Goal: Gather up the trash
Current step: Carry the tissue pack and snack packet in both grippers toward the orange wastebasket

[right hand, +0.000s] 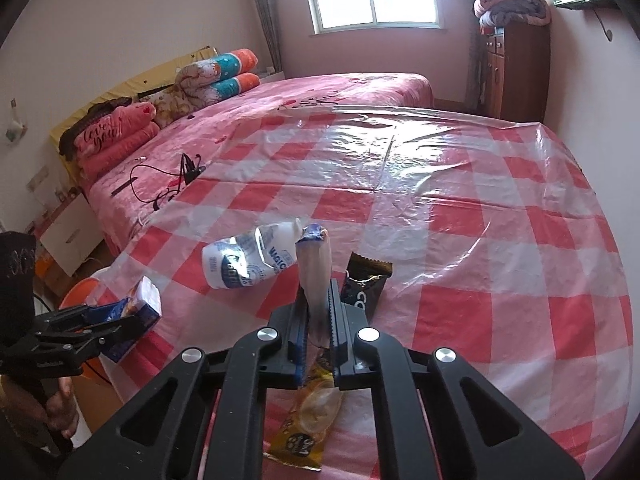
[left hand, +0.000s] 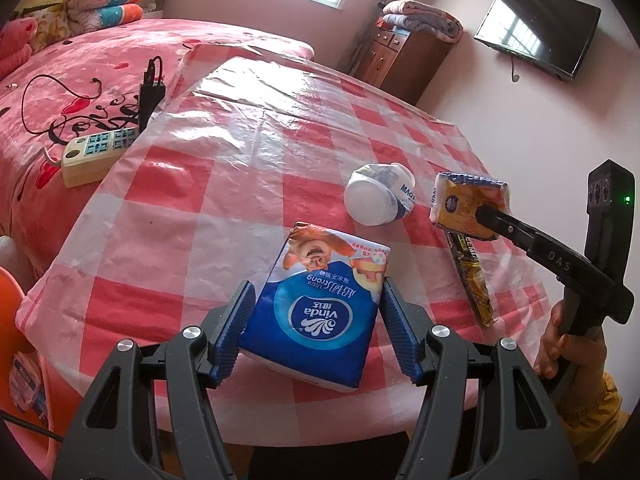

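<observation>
A round table with a red-and-white checked plastic cloth (left hand: 192, 208) carries the trash. My left gripper (left hand: 318, 285) has its blue pads against both sides of a blue Vinda tissue pack (left hand: 320, 312) at the near edge; the right wrist view shows the same tissue pack (right hand: 140, 304) in that left gripper (right hand: 110, 322). My right gripper (right hand: 318, 294) is shut on a small yellow packet (right hand: 316, 264), seen edge-on. From the left wrist view the yellow packet (left hand: 466, 204) hangs above the cloth in the right gripper (left hand: 482, 213). A crushed white bottle (left hand: 380, 200) and a black-and-yellow wrapper (left hand: 472, 280) lie on the cloth.
A bed with pink bedding (left hand: 80, 72) stands beyond the table, with a power strip (left hand: 96, 152) and a black charger (left hand: 150, 96) on it. A wooden cabinet (left hand: 400, 60) and a wall TV (left hand: 536, 36) are at the far right. Something orange (right hand: 76, 292) sits below the table's left edge.
</observation>
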Demonstrator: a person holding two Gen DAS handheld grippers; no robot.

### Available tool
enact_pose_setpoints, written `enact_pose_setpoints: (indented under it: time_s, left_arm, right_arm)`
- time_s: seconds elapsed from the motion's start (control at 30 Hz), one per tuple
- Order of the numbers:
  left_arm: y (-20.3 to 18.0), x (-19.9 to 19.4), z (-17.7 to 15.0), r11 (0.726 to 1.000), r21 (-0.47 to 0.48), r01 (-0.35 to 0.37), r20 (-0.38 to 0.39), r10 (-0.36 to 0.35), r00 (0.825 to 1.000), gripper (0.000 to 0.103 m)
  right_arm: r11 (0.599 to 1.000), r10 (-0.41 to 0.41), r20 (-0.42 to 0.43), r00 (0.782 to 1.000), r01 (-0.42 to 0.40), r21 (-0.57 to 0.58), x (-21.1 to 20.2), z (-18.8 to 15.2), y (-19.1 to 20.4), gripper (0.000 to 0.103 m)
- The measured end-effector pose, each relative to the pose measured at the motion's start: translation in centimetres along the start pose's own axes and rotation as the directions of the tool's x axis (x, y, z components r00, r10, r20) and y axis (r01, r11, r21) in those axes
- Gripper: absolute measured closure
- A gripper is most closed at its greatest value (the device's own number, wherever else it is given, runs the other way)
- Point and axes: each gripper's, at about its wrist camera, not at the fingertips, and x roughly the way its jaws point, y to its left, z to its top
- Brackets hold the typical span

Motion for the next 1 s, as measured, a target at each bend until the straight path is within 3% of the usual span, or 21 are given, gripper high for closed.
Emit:
enact_pose_setpoints:
  time_s: [0.37,0.63,1.0]
  left_arm:
    - [1.3,-1.3,-0.2,1.0,-0.021,0.014,0.029,-0.013,0.999,0.039]
    - [2.5,-2.4,-0.3,0.999,-0.044,0.009,0.054,-0.006,0.998,0.039]
    - [5.8,-4.8,-0.5,0.995,-0.095,-0.032,0.091,0.04,0.995,0.039]
  right_arm:
    - [0.992,0.101,-0.01,0.995,-0.1,0.073,-1.1,0.3,1.2,0.094]
    - [0.974,0.213,-0.036,0.976,-0.209,0.084,-1.2,0.6,4.0,0.094]
    - [0.913,0.407,-0.123,0.905,-0.4,0.082,0.7,1.3,10.2,0.094]
